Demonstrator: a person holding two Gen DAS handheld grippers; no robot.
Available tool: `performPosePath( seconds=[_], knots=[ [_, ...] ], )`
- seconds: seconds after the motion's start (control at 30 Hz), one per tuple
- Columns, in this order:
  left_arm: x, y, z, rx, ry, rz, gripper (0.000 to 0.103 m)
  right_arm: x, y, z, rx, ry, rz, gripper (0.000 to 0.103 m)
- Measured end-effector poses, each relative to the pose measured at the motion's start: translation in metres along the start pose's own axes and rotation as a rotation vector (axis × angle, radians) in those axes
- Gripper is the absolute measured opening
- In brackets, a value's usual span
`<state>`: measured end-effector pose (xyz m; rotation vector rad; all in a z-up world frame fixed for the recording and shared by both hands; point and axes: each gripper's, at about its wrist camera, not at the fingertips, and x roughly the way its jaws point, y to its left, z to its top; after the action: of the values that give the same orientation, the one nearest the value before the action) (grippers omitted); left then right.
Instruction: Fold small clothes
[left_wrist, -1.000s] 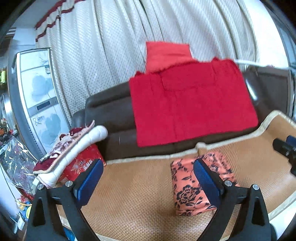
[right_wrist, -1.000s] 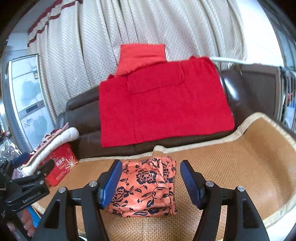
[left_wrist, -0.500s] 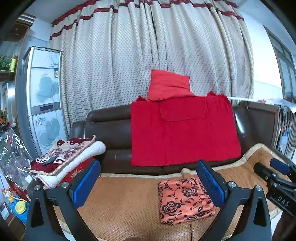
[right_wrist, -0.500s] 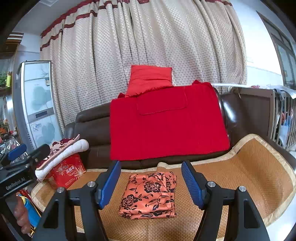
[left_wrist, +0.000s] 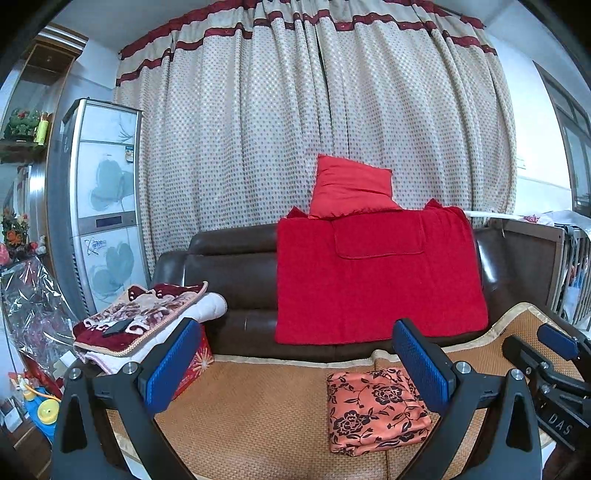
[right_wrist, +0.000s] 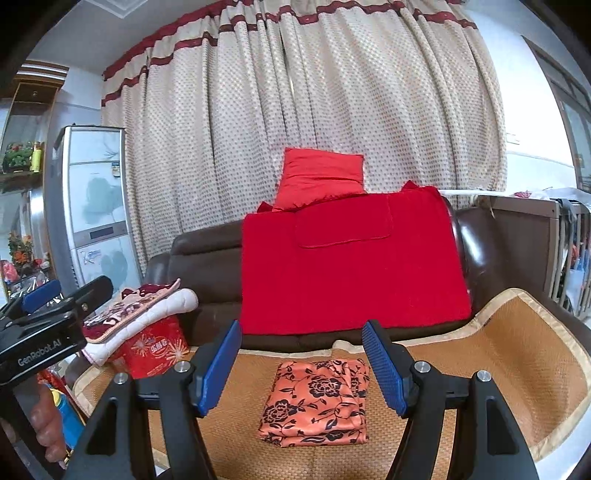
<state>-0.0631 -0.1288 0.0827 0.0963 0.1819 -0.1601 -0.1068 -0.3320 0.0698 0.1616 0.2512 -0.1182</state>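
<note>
A small orange garment with black flowers (left_wrist: 375, 411) lies folded into a neat rectangle on the woven mat (left_wrist: 258, 413) of the sofa seat; it also shows in the right wrist view (right_wrist: 317, 402). My left gripper (left_wrist: 295, 362) is open and empty, held back from and above the garment, which lies to its lower right. My right gripper (right_wrist: 301, 363) is open and empty, raised above the garment and centred on it. Each gripper appears at the edge of the other's view.
A red towel (left_wrist: 376, 277) and red cushion (left_wrist: 351, 188) hang on the brown sofa back (left_wrist: 229, 273). Folded blankets (left_wrist: 144, 321) on a red box (left_wrist: 194, 365) sit at the seat's left end. A tall cabinet (left_wrist: 99, 199) stands left, a crib rail (left_wrist: 569, 273) right.
Both grippers have pulled back and tilted up from the folded garment, so it looks smaller and lower in both views. The garment has not moved.
</note>
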Motion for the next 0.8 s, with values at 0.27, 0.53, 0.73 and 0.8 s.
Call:
performPosePath(
  seconds=[0.27,0.53,0.73,0.8],
  knots=[
    [-0.003,0.005,0.0,-0.001,-0.008,0.006,0.103,0.002,0.018,-0.004,-0.039,0.012,-0.001,0.072],
    [-0.01,0.007,0.003,-0.005,-0.024,0.014,0.103,0.0,0.023,-0.003,-0.049,0.009,-0.016,0.072],
    [-0.017,0.011,0.004,-0.009,-0.036,0.013,0.103,-0.005,0.029,-0.003,-0.056,0.003,-0.014,0.072],
    [-0.018,0.013,0.004,-0.01,-0.039,0.012,0.103,-0.005,0.028,-0.002,-0.056,0.003,-0.011,0.072]
  ],
)
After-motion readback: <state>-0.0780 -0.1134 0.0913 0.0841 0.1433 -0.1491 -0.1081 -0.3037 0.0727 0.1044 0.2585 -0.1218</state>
